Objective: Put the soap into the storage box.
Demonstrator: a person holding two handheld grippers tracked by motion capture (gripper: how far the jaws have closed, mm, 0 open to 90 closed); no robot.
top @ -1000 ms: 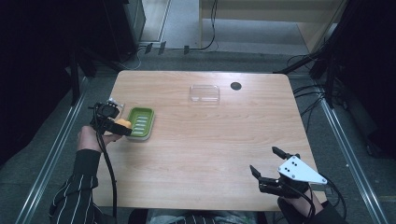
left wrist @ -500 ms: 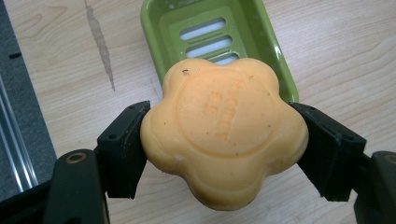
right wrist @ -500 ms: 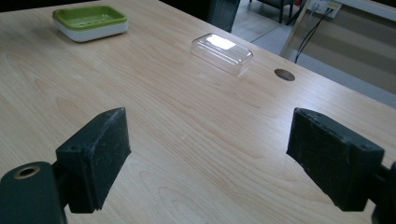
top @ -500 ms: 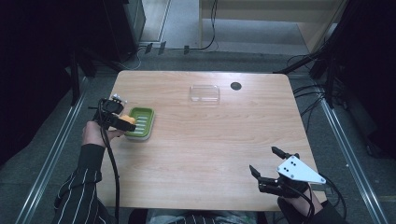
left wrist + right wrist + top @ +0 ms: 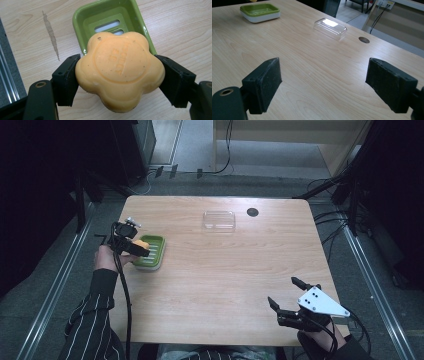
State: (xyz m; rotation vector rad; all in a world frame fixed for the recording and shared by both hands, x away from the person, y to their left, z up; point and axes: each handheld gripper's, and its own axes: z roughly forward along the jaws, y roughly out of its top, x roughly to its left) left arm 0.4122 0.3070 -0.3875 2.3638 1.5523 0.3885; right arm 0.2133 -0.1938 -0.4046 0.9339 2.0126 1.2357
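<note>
The orange flower-shaped bar of soap (image 5: pixel 120 72) sits clamped between the two black jaws of the left gripper (image 5: pixel 131 242), one pad pressed on each side of it, its embossed round face turned up toward the camera. It hangs over the near end of the green slotted plastic soap dish (image 5: pixel 110 20), which stands close to the left edge of the light wooden table (image 5: pixel 220 285). The soap is about as wide as it is long, so no long axis can be told; the dish's long axis runs away from the gripper, toward the table's middle. Since the earlier frames the left gripper and soap have shifted slightly farther over the dish.

The right gripper (image 5: pixel 290 302) hovers near the front right corner, jaws spread wide with nothing between them, unchanged. Between the two grippers the tabletop lies bare, giving broad open room. A clear rectangular plastic lid (image 5: pixel 219 220) rests near the far edge, just beside a dark round cable hole (image 5: pixel 252 212), well apart from the dish.
</note>
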